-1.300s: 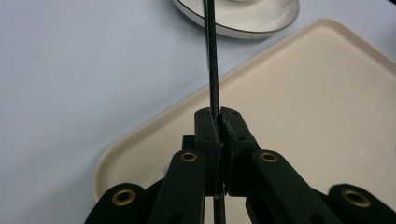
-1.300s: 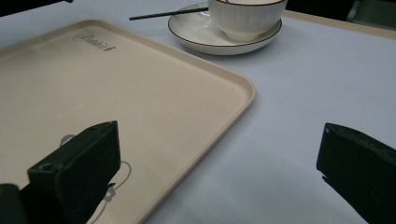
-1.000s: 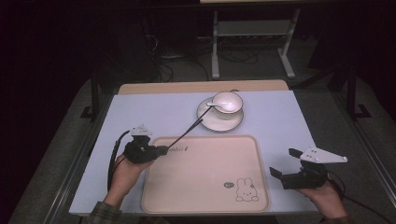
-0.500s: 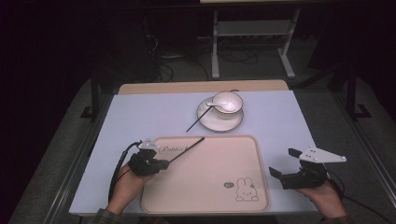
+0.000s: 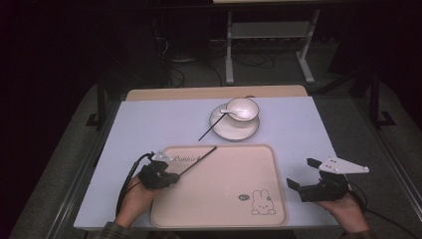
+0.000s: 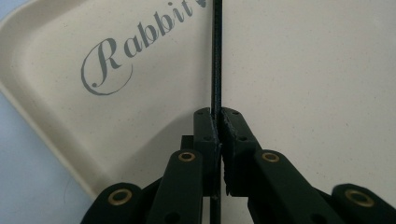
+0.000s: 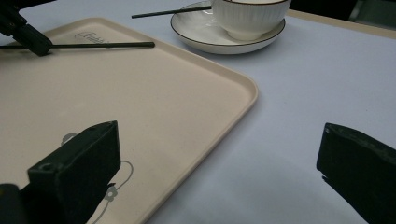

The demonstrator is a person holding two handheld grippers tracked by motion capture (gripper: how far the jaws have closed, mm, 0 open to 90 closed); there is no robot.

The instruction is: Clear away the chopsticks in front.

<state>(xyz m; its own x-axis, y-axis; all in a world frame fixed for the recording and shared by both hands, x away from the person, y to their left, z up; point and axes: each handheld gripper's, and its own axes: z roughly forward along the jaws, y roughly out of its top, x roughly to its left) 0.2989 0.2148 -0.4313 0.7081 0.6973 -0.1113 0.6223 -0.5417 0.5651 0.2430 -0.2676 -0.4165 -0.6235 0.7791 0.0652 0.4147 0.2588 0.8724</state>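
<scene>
At the left of the high view, the person's left hand [image 5: 133, 201] holds the left claw [image 5: 169, 178] over the near left corner of the beige tray [image 5: 224, 219]. Its jaws are pressed together on a thin black chopstick [image 5: 199, 159], pinching it near one end. In the left gripper view the stick runs straight up from between the jaws, over the tray's surface and past the grey word "Rabbit" [image 6: 135, 46] printed there. From the high view the stick slants up and to the right across the tray's far left part, its tip near the far rim.

The tray lies on the pale blue worktop [image 5: 149, 124], near the person's edge, with a small rabbit drawing [image 5: 261, 203] toward its near right corner.

Beyond the tray sits a white saucer [image 5: 224, 130] with a dark rim, and a white cup [image 5: 243, 110] stands on it. A second black chopstick [image 5: 210, 132] leans on the saucer's left edge, its lower end on the worktop.

At the right, the right hand [image 5: 346, 211] holds the right claw [image 5: 302, 175] just beside the tray's right edge. Its jaws are spread wide and hold nothing; the right gripper view shows the worktop and tray corner between them.
</scene>
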